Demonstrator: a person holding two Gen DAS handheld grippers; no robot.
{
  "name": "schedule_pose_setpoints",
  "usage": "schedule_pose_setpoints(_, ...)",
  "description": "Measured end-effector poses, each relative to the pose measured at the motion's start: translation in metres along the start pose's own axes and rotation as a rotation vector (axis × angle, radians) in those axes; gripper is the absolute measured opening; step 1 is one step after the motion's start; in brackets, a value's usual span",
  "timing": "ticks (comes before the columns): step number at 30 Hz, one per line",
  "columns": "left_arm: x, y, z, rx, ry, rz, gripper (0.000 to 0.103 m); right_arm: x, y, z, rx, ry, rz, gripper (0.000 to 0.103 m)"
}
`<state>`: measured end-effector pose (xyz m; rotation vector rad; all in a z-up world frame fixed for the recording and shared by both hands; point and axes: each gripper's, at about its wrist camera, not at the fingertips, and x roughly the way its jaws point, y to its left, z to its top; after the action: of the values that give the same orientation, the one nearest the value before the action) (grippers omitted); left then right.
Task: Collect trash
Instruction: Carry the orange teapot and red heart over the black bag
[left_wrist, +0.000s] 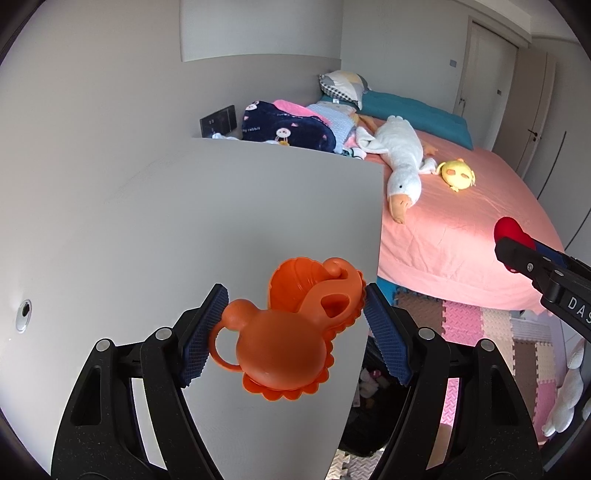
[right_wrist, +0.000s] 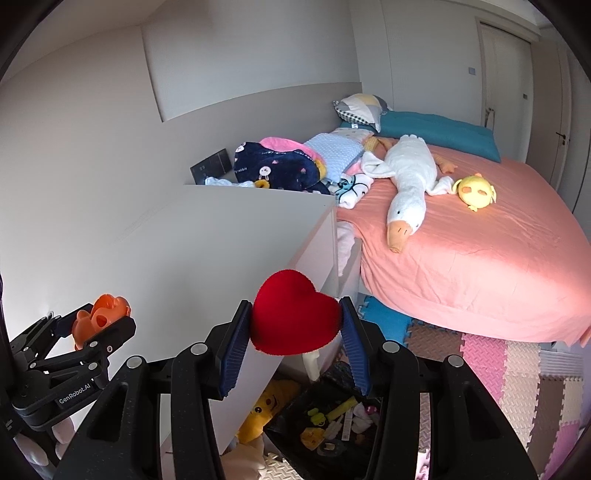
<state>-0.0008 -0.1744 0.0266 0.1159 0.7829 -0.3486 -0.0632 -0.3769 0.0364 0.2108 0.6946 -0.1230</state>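
Both pickups look done, drop-off not yet. The left gripper (left_wrist: 295, 325) is pinching an orange plastic toy (left_wrist: 291, 332), pads touching it on both sides, held up in the air over the white tabletop (left_wrist: 147, 221); the right gripper (right_wrist: 295, 328) is pinching a red plush heart (right_wrist: 293, 312) the same way, off to the right of the tabletop's edge, above the floor.

Likely target: a black trash bag (right_wrist: 332, 424) on the floor, near, just below the right gripper, mouth open; it already holds bits, incl. yellow scraps, a white sock-like thing, small items too blurred to name; so I'd judge the task partly along, w/ these two things left to drop in; the heart sits nearly over the bag, the orange toy is further left and must cross past the tabletop corner.

In the way, as I read it: the tabletop edge and cabinet side close to the bag; a yellow plush toy (right_wrist: 269, 406) on the floor touching or just beside the bag's left rim, can't tell which; the two grippers near each other, so crowding over the bag mouth is a risk.

Around: bed (right_wrist: 480, 266) w/ pink sheet, far right; white goose plush (right_wrist: 406, 184) and small yellow chick plush (right_wrist: 476, 192) lying on it, well apart from the grippers; folded blankets (right_wrist: 280, 166) and pillows at the far end; foam floor mats (right_wrist: 517, 369) in pink, brown, cream; no loose trash visible on the tabletop.
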Motion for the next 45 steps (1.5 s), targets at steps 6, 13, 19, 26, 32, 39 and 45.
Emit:
schedule_pose_setpoints(6,0.006,-0.017,0.001,0.027,0.008,-0.025,0.073,-0.003,-0.018,-0.002,0.021,-0.003,-0.028,0.049)
schedule_pose_setpoints(13,0.008,-0.032,0.003,0.054,0.007,-0.049,0.073,-0.007,-0.034,-0.002,0.043,-0.01,-0.054,0.049)
schedule_pose_setpoints(19,0.01,-0.045,0.004,0.077,0.009,-0.071,0.073,-0.012,-0.048,-0.003,0.068,-0.013,-0.077,0.049)
schedule_pose_setpoints(26,0.014,-0.062,0.009,0.106,0.011,-0.099,0.073,-0.018,-0.066,-0.007,0.097,-0.017,-0.106,0.049)
schedule_pose_setpoints(32,0.018,-0.08,0.01,0.132,0.017,-0.13,0.073,-0.022,-0.078,-0.009,0.112,-0.018,-0.138,0.049)
schedule_pose_setpoints(39,0.022,-0.103,0.007,0.17,0.025,-0.163,0.073,-0.026,-0.094,-0.013,0.136,-0.017,-0.165,0.049)
schedule_pose_setpoints(45,0.023,-0.119,0.004,0.199,0.033,-0.188,0.073,-0.028,-0.105,-0.016,0.152,-0.016,-0.181,0.049)
